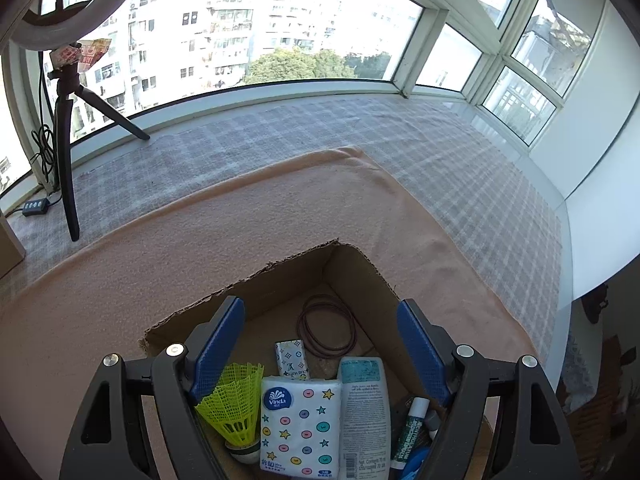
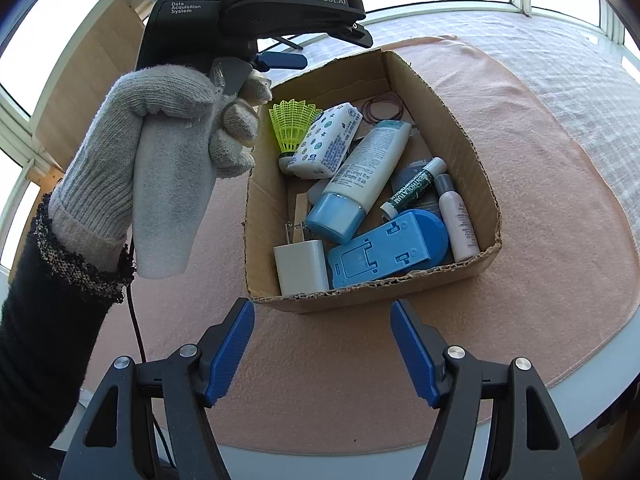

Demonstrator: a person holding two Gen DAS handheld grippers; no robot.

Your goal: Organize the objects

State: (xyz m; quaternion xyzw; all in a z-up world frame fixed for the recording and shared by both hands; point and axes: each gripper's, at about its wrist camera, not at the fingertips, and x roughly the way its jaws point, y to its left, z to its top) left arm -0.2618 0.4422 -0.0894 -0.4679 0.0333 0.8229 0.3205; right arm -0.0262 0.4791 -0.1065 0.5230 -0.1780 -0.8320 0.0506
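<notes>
Over an open brown cardboard box (image 2: 460, 148) on the pink-clothed desk (image 2: 540, 200): left tongs (image 1: 320, 344) spread wide, empty, above a neon-yellow plastic shuttlecock (image 1: 234, 404) and star-printed white tissue pack (image 1: 300, 428) inside; right tongs (image 2: 322, 344) parted, empty, short of the box.

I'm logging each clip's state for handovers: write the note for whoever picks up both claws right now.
Left claw: open, nothing in it, hanging over the far end of the cardboard box.
Right claw: open, nothing in it, over the pink cloth just short of the box.
In the box: yellow shuttlecock, tissue pack, lotion tube, rubber bands, lip balm, small bottle, blue plastic piece, white charger.
Done: everything in view sits in the box.
Left: no loose items show on the cloth; check beyond the views before stopping.
</notes>
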